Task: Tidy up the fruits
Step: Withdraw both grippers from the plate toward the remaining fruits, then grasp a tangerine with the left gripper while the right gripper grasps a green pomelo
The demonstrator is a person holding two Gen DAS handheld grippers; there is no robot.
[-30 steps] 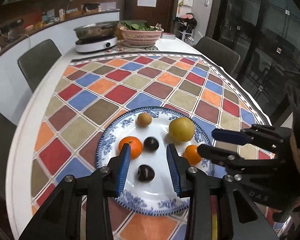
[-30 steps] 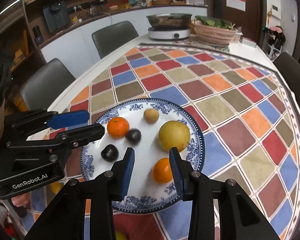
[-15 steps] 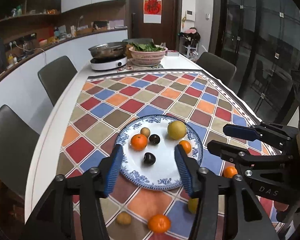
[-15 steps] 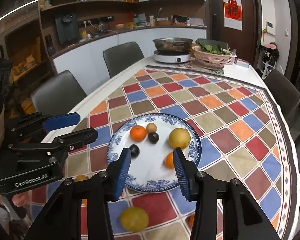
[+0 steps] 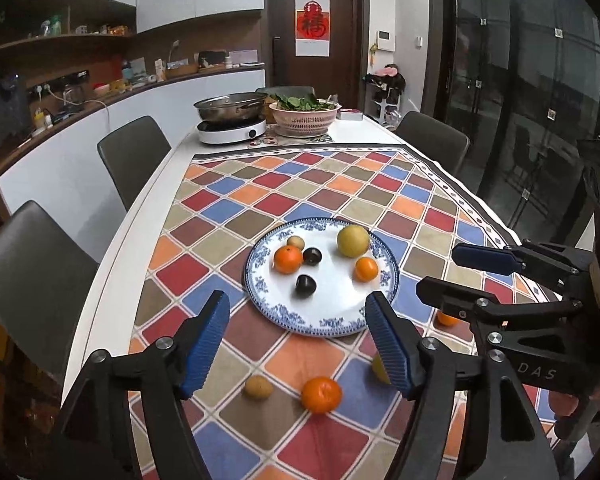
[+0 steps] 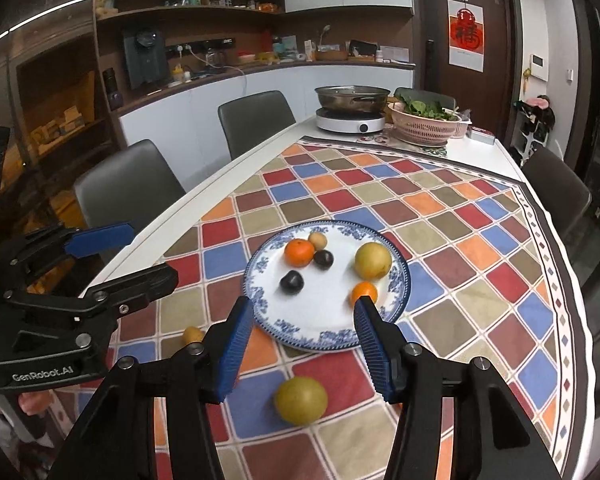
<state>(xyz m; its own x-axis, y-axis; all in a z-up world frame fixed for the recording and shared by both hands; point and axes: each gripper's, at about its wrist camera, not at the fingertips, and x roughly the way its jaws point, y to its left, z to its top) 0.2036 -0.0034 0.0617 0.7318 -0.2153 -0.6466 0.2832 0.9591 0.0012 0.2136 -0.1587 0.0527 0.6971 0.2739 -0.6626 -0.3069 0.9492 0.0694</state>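
Entry: fruit sorting, both hand-held grippers drawn back from the plate. Left hand-held gripper point(image 5: 298, 320): empty, its jaws just opening, blue ribbed pads well apart. Right hand-held gripper point(image 6: 304, 326): likewise empty, its jaws just opening, set narrower. Step in hand, as judged: picking the next loose fruit. It is best done by centring the jaws on one fruit, coming down from above, and closing gently at its widest girth, since round fruit rolls on a smooth cloth. Worktop point(image 5: 112, 240): long, white, hard-edged, covered by a chequered tablecloth point(image 5: 340, 184) in red, blue, orange and olive diamonds. Plate point(image 5: 260, 292): round, glazed white with blue floral rim, ahead of both hand-held grippers, holding six fruits. Loose pear point(image 6: 301, 399): yellow-green, round, matt, lying on the cloth just below the right hand-held gripper's pads. Loose mandarin point(image 5: 321, 394): orange, dimpled skin, below and between the left hand-held gripper's pads. Small brown fruit point(image 5: 258, 387): dull, oval, just beside the mandarin, towards the left pad.
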